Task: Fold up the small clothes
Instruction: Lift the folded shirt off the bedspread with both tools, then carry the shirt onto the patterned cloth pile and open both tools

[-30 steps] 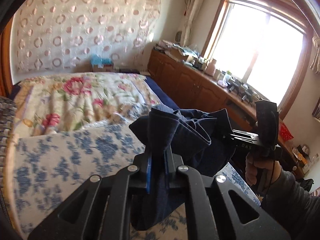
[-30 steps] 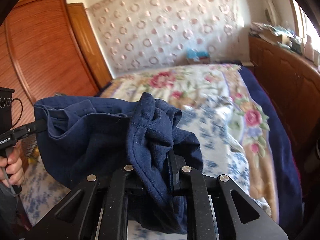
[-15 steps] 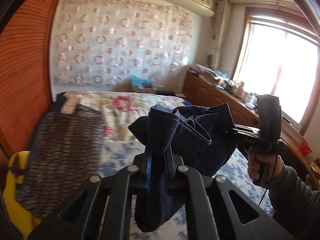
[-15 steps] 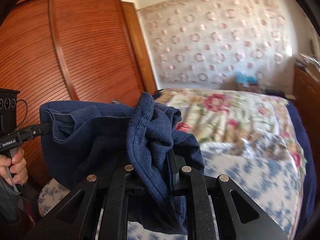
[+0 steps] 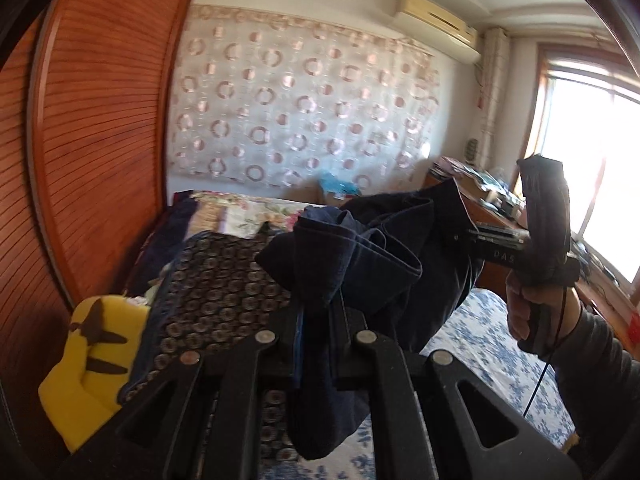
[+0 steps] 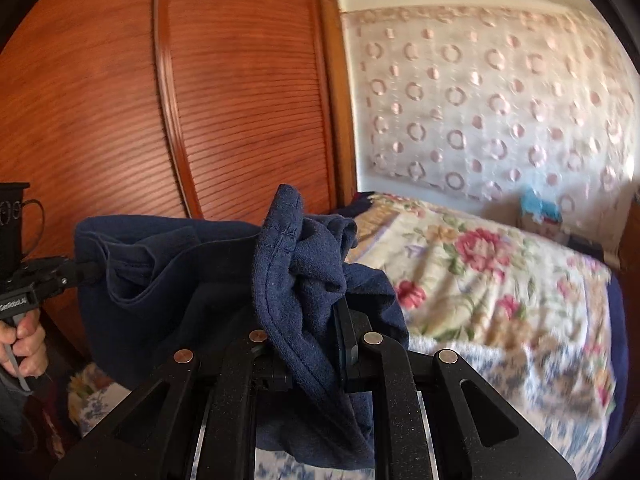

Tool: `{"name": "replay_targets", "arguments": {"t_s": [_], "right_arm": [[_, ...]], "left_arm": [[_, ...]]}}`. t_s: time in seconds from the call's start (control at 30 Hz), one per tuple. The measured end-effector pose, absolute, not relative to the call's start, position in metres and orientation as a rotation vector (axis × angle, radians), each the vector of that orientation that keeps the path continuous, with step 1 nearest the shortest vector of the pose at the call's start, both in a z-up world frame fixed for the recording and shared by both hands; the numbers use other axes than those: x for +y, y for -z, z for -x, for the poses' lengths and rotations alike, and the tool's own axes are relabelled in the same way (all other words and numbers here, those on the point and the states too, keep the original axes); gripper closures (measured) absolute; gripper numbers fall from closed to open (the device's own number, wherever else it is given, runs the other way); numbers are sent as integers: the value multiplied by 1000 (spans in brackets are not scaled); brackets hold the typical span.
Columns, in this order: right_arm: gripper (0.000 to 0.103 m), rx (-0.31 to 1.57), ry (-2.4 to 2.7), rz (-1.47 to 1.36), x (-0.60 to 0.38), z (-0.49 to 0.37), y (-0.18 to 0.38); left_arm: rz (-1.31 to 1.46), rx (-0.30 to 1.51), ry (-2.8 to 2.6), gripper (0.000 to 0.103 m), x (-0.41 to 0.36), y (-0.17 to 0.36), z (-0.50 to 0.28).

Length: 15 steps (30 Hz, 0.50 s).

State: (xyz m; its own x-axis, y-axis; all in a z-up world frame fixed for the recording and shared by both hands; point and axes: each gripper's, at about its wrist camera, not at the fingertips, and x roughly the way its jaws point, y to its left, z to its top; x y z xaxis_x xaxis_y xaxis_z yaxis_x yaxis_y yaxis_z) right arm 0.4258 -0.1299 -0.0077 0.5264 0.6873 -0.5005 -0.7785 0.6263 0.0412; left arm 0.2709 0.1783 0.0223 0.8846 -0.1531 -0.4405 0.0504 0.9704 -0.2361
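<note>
In the left wrist view, the left gripper [image 5: 320,316] is clenched on a bunched edge of the dark navy cotton garment [image 5: 384,256], which hangs in the air between both tools. Across from it the right gripper [image 5: 472,236] pinches the far edge of that cloth, its black handle gripped by the person's hand [image 5: 528,312]. Below and to the left lie a dark patterned cloth with small pale circles [image 5: 216,292] and a yellow plush cushion with black markings [image 5: 88,364], beside the reddish slatted wooden wardrobe door [image 5: 104,128]. The blue-flowered white bedspread [image 5: 496,352] shows underneath.

In the right wrist view, the right gripper [image 6: 308,332] is closed tight on a thick hemmed fold of the navy garment [image 6: 168,280]; the left gripper [image 6: 76,272] grips the opposite edge, close to the wardrobe door [image 6: 224,92]. The bed with a rose-printed cream quilt [image 6: 492,280] lies well below the cloth.

As a judgement, the folding looks barely begun: the garment is held up crumpled, not laid flat, and no crease is visible. Spreading it on the bed and making the folds all remain
</note>
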Motion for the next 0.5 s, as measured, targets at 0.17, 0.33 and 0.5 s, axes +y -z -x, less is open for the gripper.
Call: {"name": "replay_targets", "arguments": {"t_s": [0.17, 0.33, 0.5], "right_arm": [[91, 500, -931, 303, -58, -438, 3], [92, 510, -993, 406, 17, -439, 19], [92, 532, -1049, 460, 74, -438, 41]], "left_arm": [[331, 490, 28, 97, 210, 18, -268], [392, 517, -48, 97, 221, 64, -251], [452, 528, -156, 97, 230, 96, -236]]}}
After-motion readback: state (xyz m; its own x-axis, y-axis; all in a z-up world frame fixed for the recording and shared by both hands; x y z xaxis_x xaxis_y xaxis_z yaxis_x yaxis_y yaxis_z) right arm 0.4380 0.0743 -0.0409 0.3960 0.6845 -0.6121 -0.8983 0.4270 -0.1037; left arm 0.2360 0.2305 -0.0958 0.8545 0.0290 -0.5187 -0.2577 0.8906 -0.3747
